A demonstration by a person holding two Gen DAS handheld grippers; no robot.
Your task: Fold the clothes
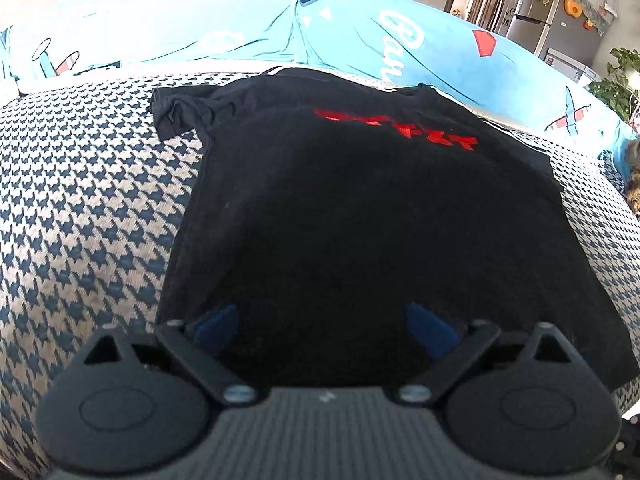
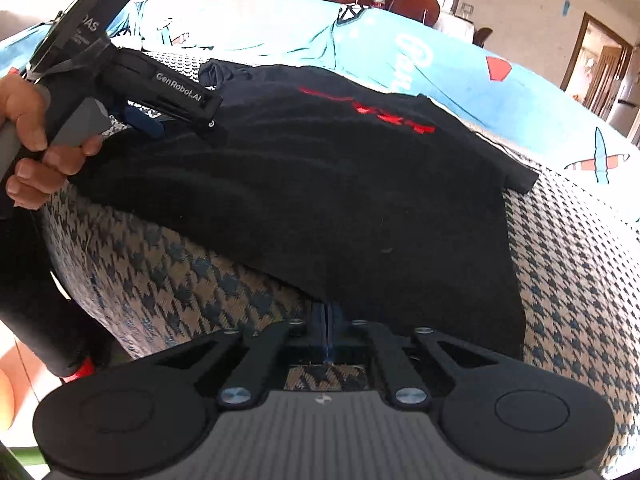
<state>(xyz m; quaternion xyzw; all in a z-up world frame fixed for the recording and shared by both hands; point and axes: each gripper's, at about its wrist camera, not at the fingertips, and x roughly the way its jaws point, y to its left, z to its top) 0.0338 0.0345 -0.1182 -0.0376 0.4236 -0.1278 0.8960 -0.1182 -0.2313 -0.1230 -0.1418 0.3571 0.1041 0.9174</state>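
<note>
Nearest in the right wrist view, the right gripper [image 2: 329, 332] is seen with its jaws clenched together on the near hem of the black T-shirt [image 2: 320, 184], the blue pads pressed flat against each other under the cloth edge. In the left wrist view, the left gripper [image 1: 326, 326] is held low over the same near hem with its jaws released and spread wide, the blue fingertips [image 1: 218, 326] standing apart above the dark cloth; whether they touch the fabric cannot be told.

The black T-shirt is laid out flat on a houndstooth cover [image 1: 80, 216], its body reaching away from both grippers. Red lettering [image 1: 400, 128] is printed across its far part, and one short sleeve [image 1: 176, 114] is crumpled at the far left corner.

At the left of the right wrist view, a hand [image 2: 24, 136] is wrapped around the grey handle of the left gripper.

Beyond the shirt, a light blue printed sheet [image 1: 224, 12] is spread along the back. Furthest away, a refrigerator [image 1: 560, 20] and a leafy plant [image 1: 616, 84] are visible.
</note>
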